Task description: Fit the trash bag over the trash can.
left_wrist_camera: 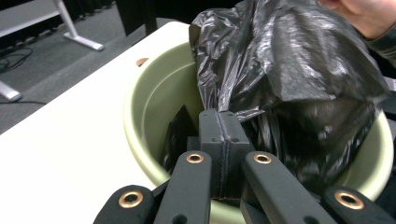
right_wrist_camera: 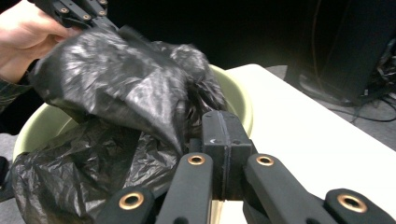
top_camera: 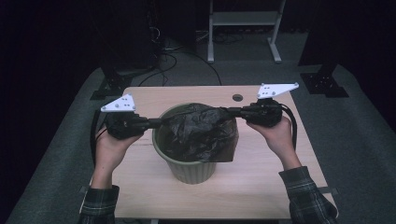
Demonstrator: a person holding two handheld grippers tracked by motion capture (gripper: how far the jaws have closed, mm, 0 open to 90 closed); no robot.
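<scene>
Bag, black plastic [top_camera: 201,133], one item, crumpled and glossy. From the high view it lay draped over and partly inside a pale green bin [top_camera: 191,170] standing near the middle of the counter [top_camera: 261,186], with one corner hanging over the bin's near right side. You held the left tongs [top_camera: 156,122] at the bin's left rim and the right tongs [top_camera: 231,112] at its right rim, each reaching inward toward the bag. Your hands sat on opposite sides, which I judge was meant to stretch the bag's mouth across the opening so it could line the bin.

Left gripper view: the left tongs [left_wrist_camera: 224,140] were closed flat together, just inside the bin's [left_wrist_camera: 140,116] wall. The bag [left_wrist_camera: 289,74] bunched up directly beyond the tips and a fold met them; whether film was pinched between the jaws cannot be told. Your other hand [left_wrist_camera: 364,16] showed at the upper right.

Right gripper view: the right tongs [right_wrist_camera: 225,140] were likewise closed, and a drawn-out point of the bag [right_wrist_camera: 116,93] ran down to their tips, so they probably held an edge, though the pinch itself was hidden. The left tongs [right_wrist_camera: 81,11] and your hand [right_wrist_camera: 23,37] lifted the far side of the bag above the bin [right_wrist_camera: 233,100].
</scene>
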